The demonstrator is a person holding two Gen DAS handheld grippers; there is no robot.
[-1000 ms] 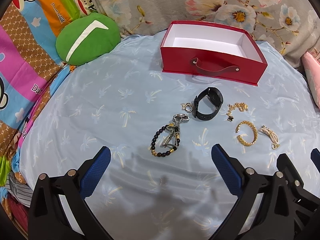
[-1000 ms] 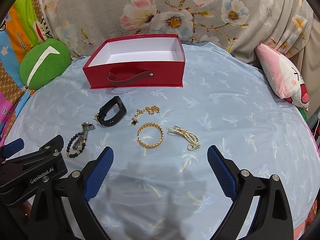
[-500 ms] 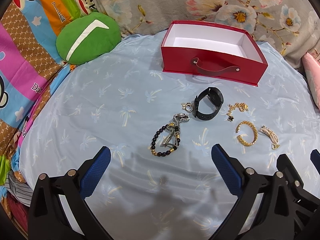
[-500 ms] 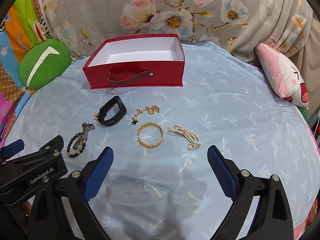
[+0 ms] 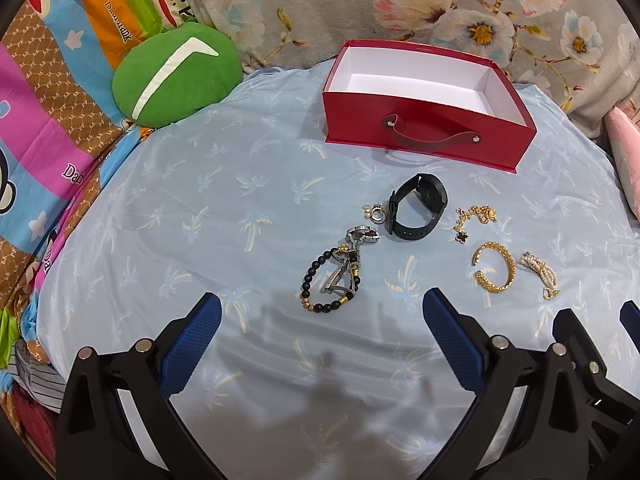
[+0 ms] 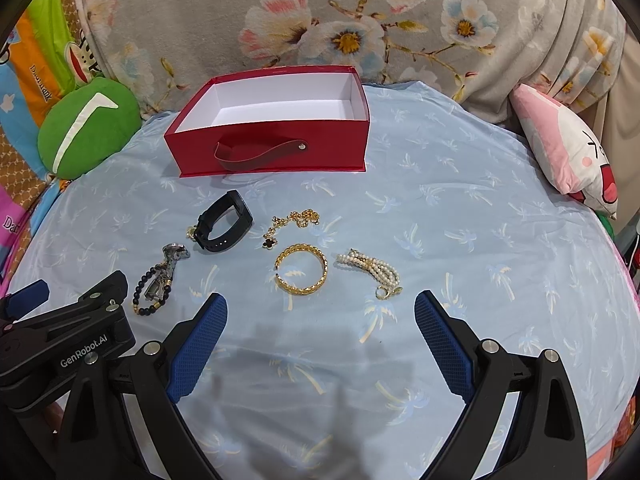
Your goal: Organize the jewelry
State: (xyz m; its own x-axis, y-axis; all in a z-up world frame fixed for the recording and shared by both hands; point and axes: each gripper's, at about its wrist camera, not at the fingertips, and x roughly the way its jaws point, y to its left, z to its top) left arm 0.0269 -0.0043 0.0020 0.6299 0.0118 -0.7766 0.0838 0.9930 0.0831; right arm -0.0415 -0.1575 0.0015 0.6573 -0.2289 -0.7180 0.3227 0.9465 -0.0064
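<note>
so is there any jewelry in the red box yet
No, the red box shows only its bare white inside, and the watch and gold bangle lie on the sheet.

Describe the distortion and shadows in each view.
Left wrist view: fisheye bends the red box edges, dark vignette in the corners, soft claw shadow on the blue sheet. Right wrist view: same bulging, dark corners, blurred shadow below the open right claw; jewelry stays sharp.
</note>
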